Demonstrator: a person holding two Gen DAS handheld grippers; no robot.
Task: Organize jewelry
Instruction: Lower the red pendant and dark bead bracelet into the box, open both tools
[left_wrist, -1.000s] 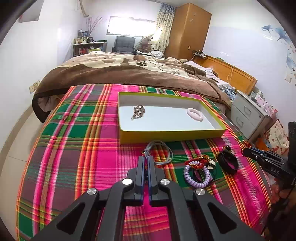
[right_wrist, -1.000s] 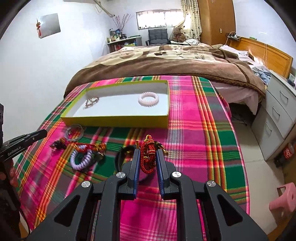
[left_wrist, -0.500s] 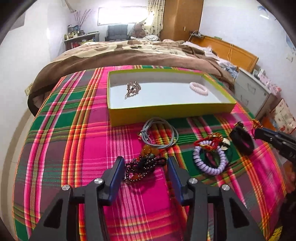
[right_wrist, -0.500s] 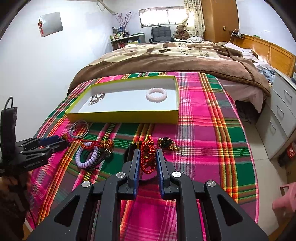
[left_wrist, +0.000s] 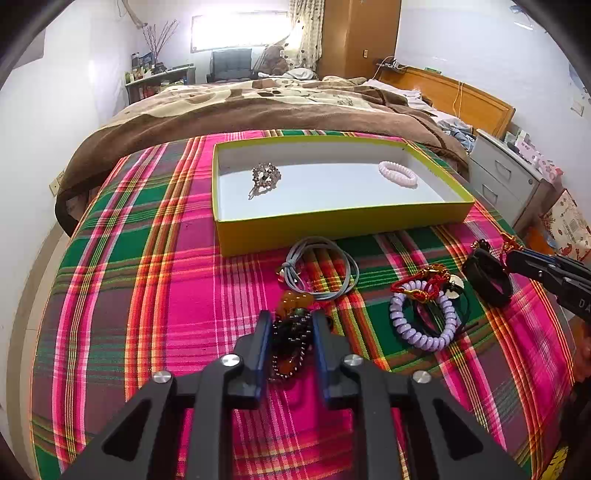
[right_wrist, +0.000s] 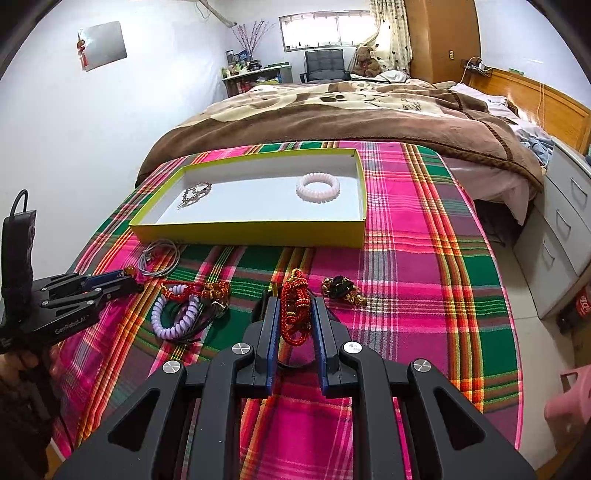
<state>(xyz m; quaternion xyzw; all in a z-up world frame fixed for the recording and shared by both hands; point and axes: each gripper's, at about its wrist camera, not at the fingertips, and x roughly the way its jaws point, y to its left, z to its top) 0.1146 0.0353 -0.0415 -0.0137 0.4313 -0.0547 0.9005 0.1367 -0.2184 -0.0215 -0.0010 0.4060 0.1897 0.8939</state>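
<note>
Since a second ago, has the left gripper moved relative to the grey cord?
Yes. The left gripper backed away from the grey cord, opened, and now straddles the dark bead bracelet.

Bare plaid cloth (left_wrist: 147, 295) lies open left of the yellow tray (left_wrist: 332, 229). The grey cord loop (left_wrist: 317, 269) sits just before its front wall. Right of that crowd the purple coil bracelet (left_wrist: 424, 317) and black band (left_wrist: 487, 280).

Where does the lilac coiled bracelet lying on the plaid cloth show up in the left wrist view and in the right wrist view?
Left wrist view: lilac coiled bracelet lies right of centre, to the right of the left tongs.
Right wrist view: the bracelet lies left of centre, to the left of the right tongs.
Shared landmark: the yellow-green tray, beyond the bracelet in both views.
</note>
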